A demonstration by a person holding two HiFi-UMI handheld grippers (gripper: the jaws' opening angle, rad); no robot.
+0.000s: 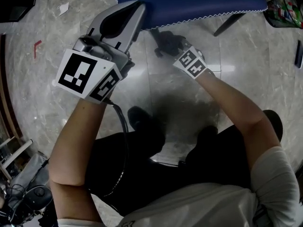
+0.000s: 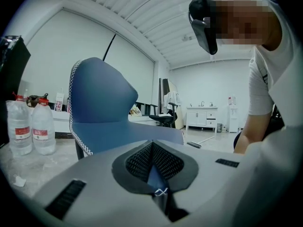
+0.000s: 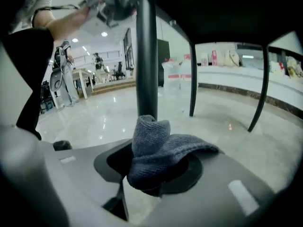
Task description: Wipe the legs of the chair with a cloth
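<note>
Right gripper view: right claw (image 3: 152, 176) clamps cloth (image 3: 158, 152) by chair leg (image 3: 147, 56); left claw (image 2: 154, 170) grips seat (image 2: 123, 134)

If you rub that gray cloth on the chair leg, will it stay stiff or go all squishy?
Probably squishy: the cloth droops in soft folds over the right gripper, so it would likely bend around the chair leg. It looks light and fuzzy, so it probably won't slide off easily.
</note>
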